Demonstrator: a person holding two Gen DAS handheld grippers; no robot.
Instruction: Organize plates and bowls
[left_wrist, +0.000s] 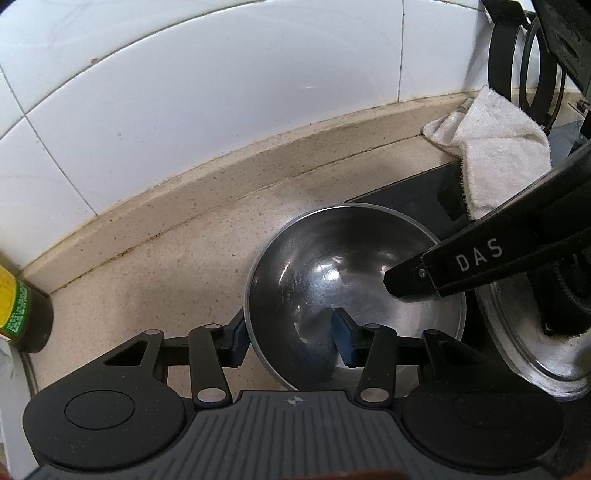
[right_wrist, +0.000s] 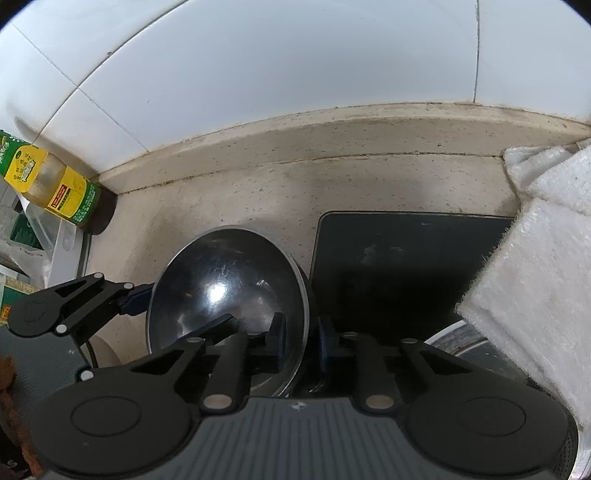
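A: Status — we have the round polished steel bowl (left_wrist: 354, 291) on the speckled beige stone counter (left_wrist: 177, 266), just in front of the white tiled wall (left_wrist: 184, 92) and touching the left edge of the flat black slab (right_wrist: 406, 266).

B: Grip?

A: Right gripper (right_wrist: 301, 343) is clamped on the bowl's right rim, one pad inside and one outside. Left gripper (left_wrist: 291, 339) straddles the left rim, blue pads (left_wrist: 343, 341) on either side. The outer pad looks to be at the wall and the inner one stands off it, so we call the left one not clamped yet.

B: So the bowl is taken from both sides, nothing stacked yet?

A: Right. We judge this is early — one bowl in hand, not lifted as far as we can see. A second shiny steel dish (left_wrist: 535, 339) sits just to its right, partly under the white terry cloth (right_wrist: 535, 240). That one is untouched.

B: Where does it go?

A: We cannot tell; no rack or stack shows clearly. Black wire rings (left_wrist: 532, 62) at upper right may be a holder.

B: Hazards?

A: The yellow-and-green labelled bottle (right_wrist: 55, 184) stands well to the left, out of the way.
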